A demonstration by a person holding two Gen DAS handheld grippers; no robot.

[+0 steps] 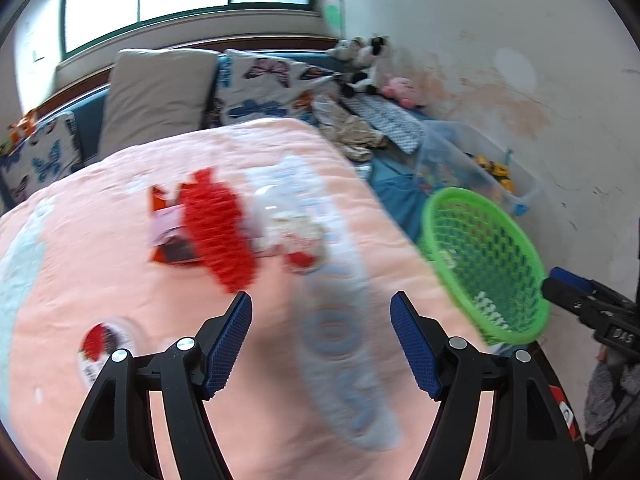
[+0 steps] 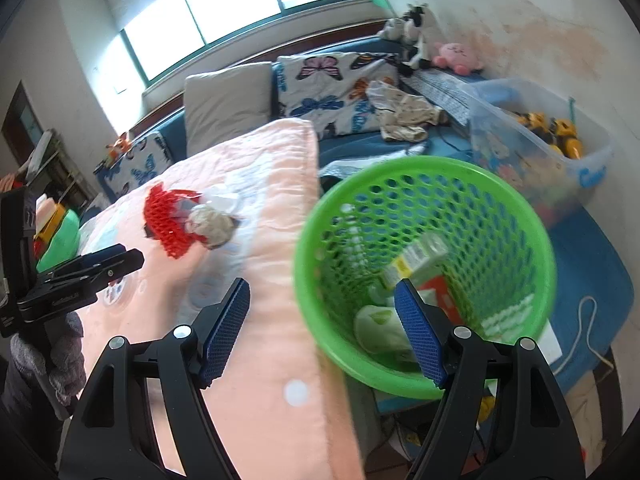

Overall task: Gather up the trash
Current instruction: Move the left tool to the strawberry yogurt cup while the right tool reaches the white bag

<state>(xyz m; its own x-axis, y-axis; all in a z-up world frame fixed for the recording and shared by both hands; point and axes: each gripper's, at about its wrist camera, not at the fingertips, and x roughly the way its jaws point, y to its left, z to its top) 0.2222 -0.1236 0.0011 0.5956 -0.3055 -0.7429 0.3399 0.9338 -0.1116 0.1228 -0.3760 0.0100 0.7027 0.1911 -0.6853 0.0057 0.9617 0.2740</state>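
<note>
A red foam net [image 1: 218,226] lies on the pink blanket [image 1: 100,264] with a crumpled white wrapper [image 1: 286,224] and an orange packet [image 1: 168,236] beside it. They also show in the right wrist view: the net [image 2: 168,220] and a crumpled ball [image 2: 212,224]. A green mesh basket [image 2: 424,256] at the blanket's right edge holds a small carton [image 2: 416,260] and other trash. My left gripper [image 1: 322,344] is open and empty, short of the net. My right gripper [image 2: 322,332] is open and empty at the basket's near rim. The basket also shows in the left wrist view [image 1: 480,256].
Pillows [image 1: 156,92] and butterfly cushions [image 1: 260,88] line the bed head. A clear toy bin [image 2: 540,148], loose clothes [image 2: 400,112] and plush toys [image 2: 456,54] lie at the right by the wall. A white cord [image 2: 584,328] lies on the blue sheet.
</note>
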